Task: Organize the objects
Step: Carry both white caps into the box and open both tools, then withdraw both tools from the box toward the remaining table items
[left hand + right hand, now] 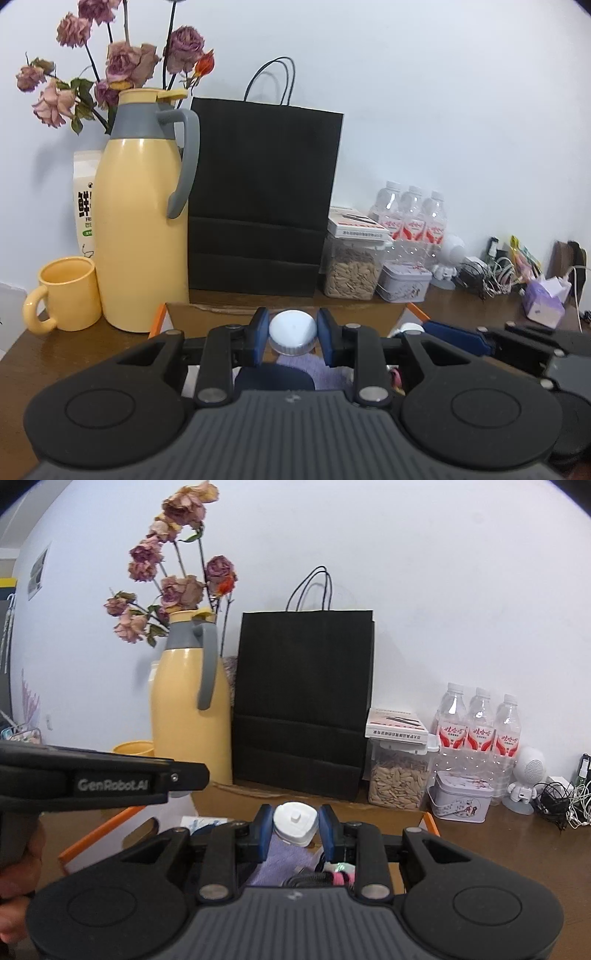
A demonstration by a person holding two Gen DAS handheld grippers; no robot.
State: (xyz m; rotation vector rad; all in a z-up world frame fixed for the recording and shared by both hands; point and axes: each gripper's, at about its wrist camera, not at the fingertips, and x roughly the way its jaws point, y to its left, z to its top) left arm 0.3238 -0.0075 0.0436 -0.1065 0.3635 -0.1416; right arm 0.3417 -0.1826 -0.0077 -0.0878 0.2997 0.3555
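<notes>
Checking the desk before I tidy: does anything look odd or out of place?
The roses behind the yellow jug are dried out and drooping. A tangle of cables sprawls at the far right of the table. Nothing looks spilled.

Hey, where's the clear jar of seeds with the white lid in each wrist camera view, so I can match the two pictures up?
Left wrist view: the seed jar sits right of centre, just right of the black paper bag, under a small white box.
Right wrist view: the seed jar is right of centre, again just right of the black paper bag.
Shared landmark: the black paper bag, with the yellow thermos jug on its left.
</notes>
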